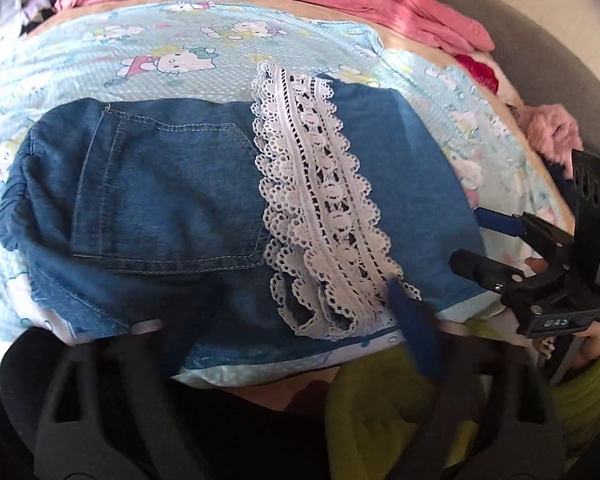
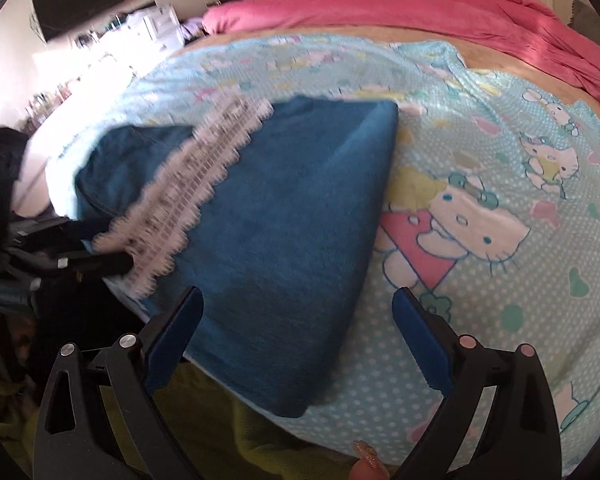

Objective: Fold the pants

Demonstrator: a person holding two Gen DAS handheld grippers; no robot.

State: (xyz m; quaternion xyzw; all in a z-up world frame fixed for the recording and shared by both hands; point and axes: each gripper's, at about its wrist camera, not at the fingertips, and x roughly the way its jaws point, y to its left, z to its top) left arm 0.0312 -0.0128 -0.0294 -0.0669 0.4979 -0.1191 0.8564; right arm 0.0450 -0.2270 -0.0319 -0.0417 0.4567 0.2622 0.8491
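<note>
Cartoon-print bedsheet [image 2: 480,128] carries folded denim pants [image 1: 160,200], lace trim [image 1: 320,208] uppermost; my right gripper [image 2: 298,324] and left gripper [image 1: 288,336] gape wide beside them, likely snagging lace.

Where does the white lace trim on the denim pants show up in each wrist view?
Left wrist: the white lace trim runs down the picture's middle, from upper centre to lower right, across the denim pants.
Right wrist: it lies left of centre, blurred, slanting from upper right to lower left.
Shared landmark: the pink blanket along the top.
</note>
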